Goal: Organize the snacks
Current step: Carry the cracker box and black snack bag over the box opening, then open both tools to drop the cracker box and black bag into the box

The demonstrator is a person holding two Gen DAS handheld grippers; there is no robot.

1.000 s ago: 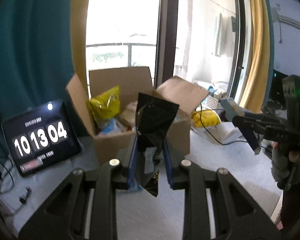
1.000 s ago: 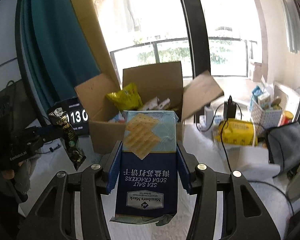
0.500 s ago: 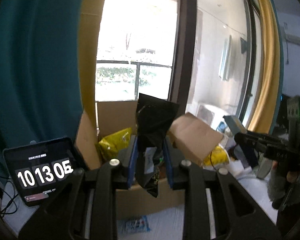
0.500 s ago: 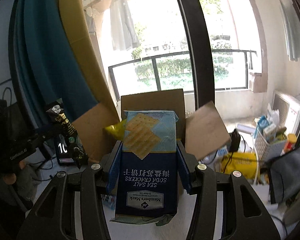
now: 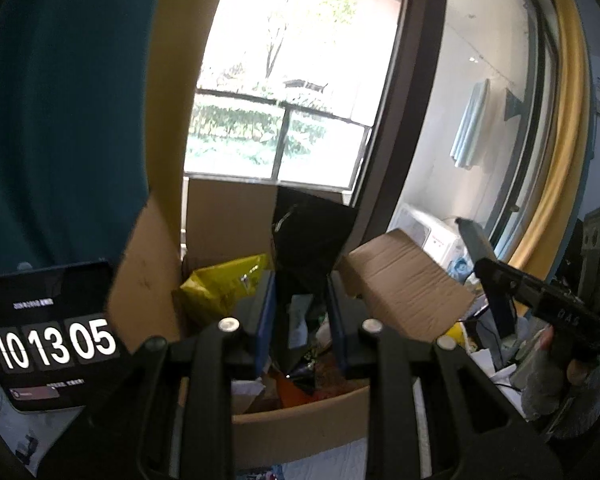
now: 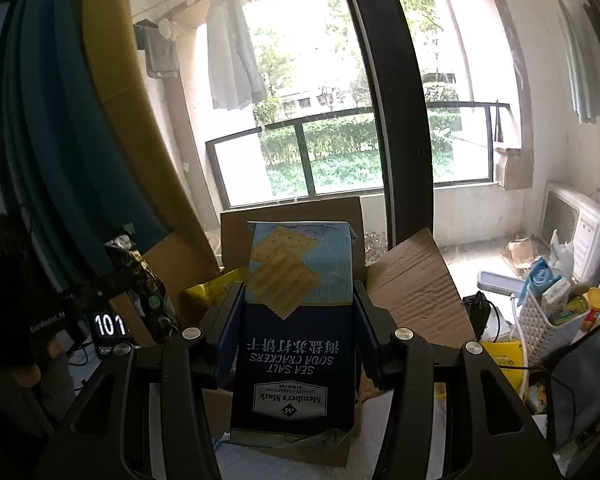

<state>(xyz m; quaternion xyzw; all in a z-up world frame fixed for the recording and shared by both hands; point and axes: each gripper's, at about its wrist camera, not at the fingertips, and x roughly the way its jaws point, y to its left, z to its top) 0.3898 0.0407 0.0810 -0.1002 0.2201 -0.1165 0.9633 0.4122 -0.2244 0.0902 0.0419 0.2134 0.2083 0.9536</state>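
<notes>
Above open cardboard box (image 5: 228,224): black snack bag (image 5: 312,240) pinched upright between left gripper (image 5: 300,316) fingers; cracker packet (image 6: 300,320) clamped upside down within right gripper (image 6: 298,332), over same box.

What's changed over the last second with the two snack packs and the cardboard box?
Both tools moved forward, toward the cardboard box. The left tool now holds the black snack bag over the box opening, above the snacks inside; a second ago the box stood well ahead of it. The right tool brought the cracker pack up to the box. The clock went from 10:13:04 to 10:13:05. Both grips are unchanged; nothing released.
</notes>
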